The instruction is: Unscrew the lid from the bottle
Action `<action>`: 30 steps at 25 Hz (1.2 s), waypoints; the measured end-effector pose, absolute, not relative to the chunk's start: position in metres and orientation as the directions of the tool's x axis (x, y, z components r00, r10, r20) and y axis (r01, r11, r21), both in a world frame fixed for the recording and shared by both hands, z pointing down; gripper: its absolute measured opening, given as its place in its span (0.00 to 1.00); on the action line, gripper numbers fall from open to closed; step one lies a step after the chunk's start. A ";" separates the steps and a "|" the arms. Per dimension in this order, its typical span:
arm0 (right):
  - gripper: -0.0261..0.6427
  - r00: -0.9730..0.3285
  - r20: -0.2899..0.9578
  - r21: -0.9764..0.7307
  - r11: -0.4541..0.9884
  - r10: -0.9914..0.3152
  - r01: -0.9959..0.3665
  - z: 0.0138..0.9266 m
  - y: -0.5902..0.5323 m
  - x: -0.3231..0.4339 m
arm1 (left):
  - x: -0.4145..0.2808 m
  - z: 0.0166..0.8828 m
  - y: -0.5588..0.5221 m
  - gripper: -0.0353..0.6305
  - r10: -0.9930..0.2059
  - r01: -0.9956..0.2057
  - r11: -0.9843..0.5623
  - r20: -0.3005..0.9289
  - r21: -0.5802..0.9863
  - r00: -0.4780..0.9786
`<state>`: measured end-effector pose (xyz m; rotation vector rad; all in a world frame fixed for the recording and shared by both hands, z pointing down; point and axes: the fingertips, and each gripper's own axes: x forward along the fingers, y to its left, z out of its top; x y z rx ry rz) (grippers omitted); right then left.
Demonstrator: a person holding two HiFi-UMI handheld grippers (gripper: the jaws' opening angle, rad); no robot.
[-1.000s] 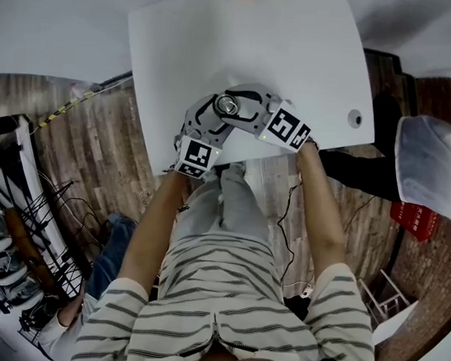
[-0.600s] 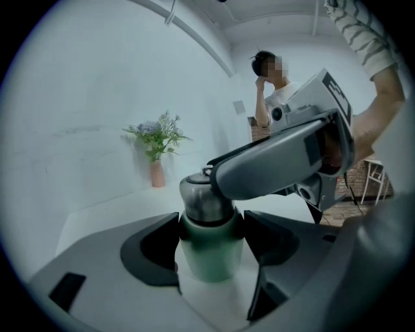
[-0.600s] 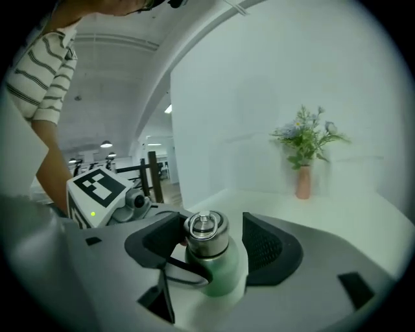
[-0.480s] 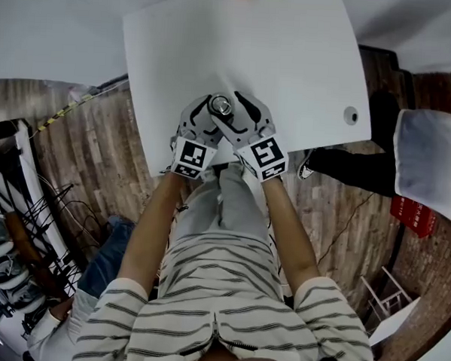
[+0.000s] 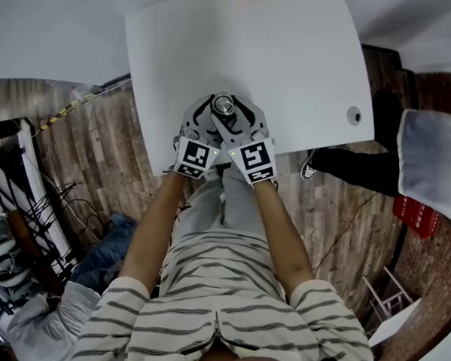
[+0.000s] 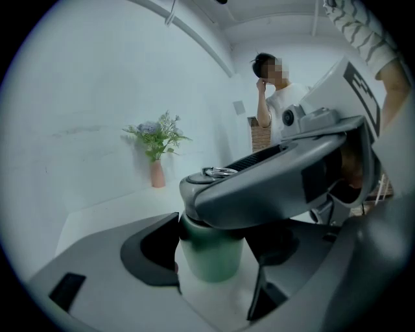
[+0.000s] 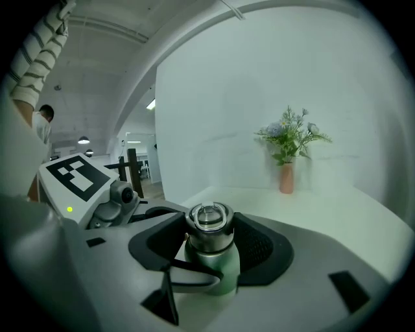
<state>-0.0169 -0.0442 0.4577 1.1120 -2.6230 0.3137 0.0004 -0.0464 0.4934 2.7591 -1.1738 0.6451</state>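
while the left gripper (image 6: 213,256) is clamped low on the green body of the bottle (image 7: 219,272), its jaws closed against the sides, the bottle stands upright on the white bench (image 5: 307,59) directly ahead of that gripper, pinned in place. just above the left gripper's jaws, the metal lid (image 5: 224,105) sits square on the neck with no gap showing beneath it, so it looks seated on its thread. whether it has been loosened at all cannot be told. the right gripper (image 7: 213,240) crosses over the left one at lid height. its jaws have just been closing, and the lid sits between its dark pads, which meet it on both sides. i judge that bracing the bottle and gripping the lid are done, while turning the lid free of the thread and lifting it away remain.
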 end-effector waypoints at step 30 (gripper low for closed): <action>0.54 -0.927 0.340 -0.109 0.973 -0.157 -0.205 0.452 -0.038 -0.017 | 0.002 0.495 -0.046 0.52 -0.659 -0.690 -0.718 0.408 -0.090 0.632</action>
